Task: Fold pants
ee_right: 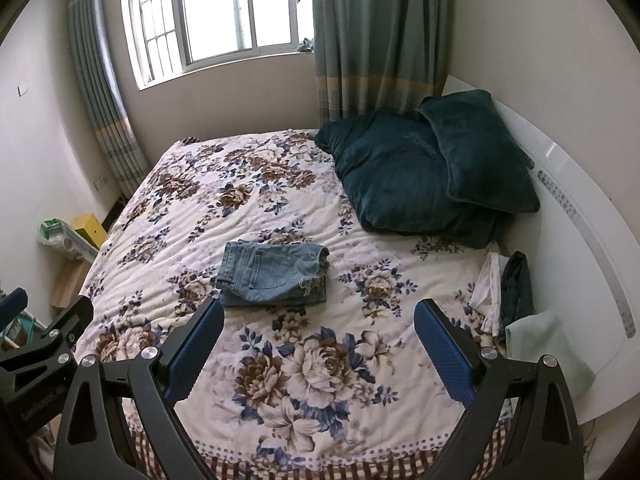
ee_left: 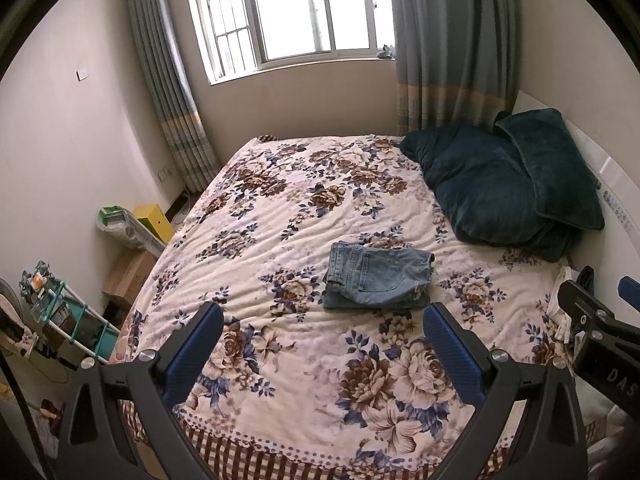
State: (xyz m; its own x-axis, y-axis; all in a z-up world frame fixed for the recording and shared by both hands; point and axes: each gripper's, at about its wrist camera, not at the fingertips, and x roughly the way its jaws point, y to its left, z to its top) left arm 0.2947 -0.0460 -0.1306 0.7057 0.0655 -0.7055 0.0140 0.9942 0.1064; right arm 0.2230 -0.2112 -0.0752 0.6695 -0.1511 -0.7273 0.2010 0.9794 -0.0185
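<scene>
1. My left claw [ee_left: 323, 322] and right claw [ee_right: 319, 318] hang spread wide, both empty, over the near edge of the bed.
2. The jeans [ee_left: 378, 276] sit folded mid-bed, well clear of me.
3. Risk: nudging them could slump the stack on this soft floral blanket [ee_left: 280, 208].
4. Teal pillows [ee_left: 500, 184] by the headboard, window [ee_left: 296, 12] beyond.

Folded denim jeans [ee_right: 274, 274] lie back pocket up on the floral bedspread [ee_right: 256, 200]. The right gripper [ee_right: 320, 344] hovers just short of them, jaws spread wide and empty. Two dark teal pillows [ee_right: 432, 172] lean against the white headboard [ee_right: 580, 240].
</scene>
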